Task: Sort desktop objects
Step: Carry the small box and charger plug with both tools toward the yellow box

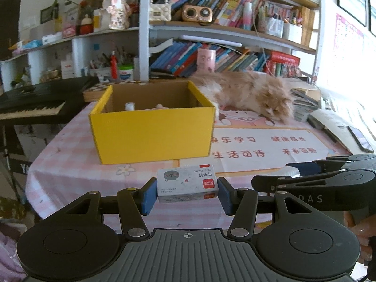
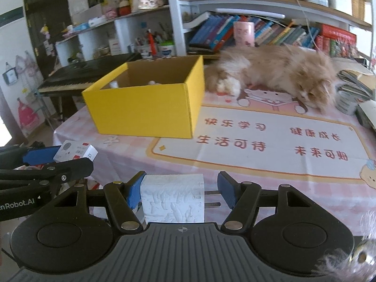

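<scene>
My left gripper (image 1: 187, 191) is shut on a small staple box (image 1: 186, 183) with a grey cat picture, held at the table's near edge in front of the yellow cardboard box (image 1: 152, 134). The staple box also shows in the right wrist view (image 2: 75, 153). My right gripper (image 2: 181, 193) holds a white plug adapter (image 2: 172, 198); its metal prongs point at the right pad (image 2: 225, 190), and the left pad touches its body. The yellow box (image 2: 145, 110) is open on top, with a small white bottle (image 1: 129, 106) and a pink item inside.
A fluffy orange cat (image 1: 256, 94) lies on the table to the right of the box, also seen in the right wrist view (image 2: 282, 75). A pink printed mat (image 2: 270, 141) covers the table. Books and a phone (image 1: 360, 138) lie at the right. A keyboard piano (image 1: 30, 108) stands at the left.
</scene>
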Demonstrator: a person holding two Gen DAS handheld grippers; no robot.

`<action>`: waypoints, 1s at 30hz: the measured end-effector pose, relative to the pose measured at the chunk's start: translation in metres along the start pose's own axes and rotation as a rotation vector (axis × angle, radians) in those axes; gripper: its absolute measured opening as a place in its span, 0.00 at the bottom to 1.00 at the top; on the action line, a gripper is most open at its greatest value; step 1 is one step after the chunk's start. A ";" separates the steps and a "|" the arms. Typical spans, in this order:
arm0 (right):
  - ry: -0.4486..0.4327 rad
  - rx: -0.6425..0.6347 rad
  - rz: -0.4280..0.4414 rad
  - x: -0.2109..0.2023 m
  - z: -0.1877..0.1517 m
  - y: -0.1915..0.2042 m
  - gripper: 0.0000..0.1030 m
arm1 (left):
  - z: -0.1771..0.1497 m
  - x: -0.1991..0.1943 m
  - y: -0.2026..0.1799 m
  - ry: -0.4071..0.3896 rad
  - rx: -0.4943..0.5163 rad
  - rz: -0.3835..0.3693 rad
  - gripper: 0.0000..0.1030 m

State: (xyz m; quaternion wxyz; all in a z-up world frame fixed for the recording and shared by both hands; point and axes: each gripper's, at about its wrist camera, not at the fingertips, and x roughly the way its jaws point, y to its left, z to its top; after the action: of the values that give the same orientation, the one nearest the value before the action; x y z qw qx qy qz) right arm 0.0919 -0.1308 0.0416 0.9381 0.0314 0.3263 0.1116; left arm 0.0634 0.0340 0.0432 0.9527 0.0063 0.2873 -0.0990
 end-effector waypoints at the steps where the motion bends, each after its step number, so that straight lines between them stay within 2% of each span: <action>1: 0.000 -0.005 0.006 0.001 0.000 0.002 0.61 | -0.001 -0.002 0.002 -0.002 -0.005 0.008 0.52; 8: 0.010 -0.052 0.064 0.010 0.004 0.022 0.61 | -0.004 -0.009 0.018 -0.007 -0.044 0.065 0.52; 16: 0.020 -0.103 0.105 0.018 0.010 0.035 0.61 | 0.000 -0.009 0.025 -0.022 -0.069 0.093 0.52; 23: 0.017 -0.108 0.106 0.024 0.018 0.029 0.61 | 0.007 0.000 0.024 -0.034 -0.069 0.106 0.52; 30: -0.023 -0.097 0.104 0.039 0.045 0.012 0.61 | 0.035 0.018 0.026 -0.083 -0.053 0.132 0.52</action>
State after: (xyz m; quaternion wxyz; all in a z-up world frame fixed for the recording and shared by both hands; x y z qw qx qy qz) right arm 0.1473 -0.1094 0.0550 0.9351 0.0039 0.3078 0.1754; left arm 0.1027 0.0539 0.0612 0.9680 -0.0039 0.2491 -0.0284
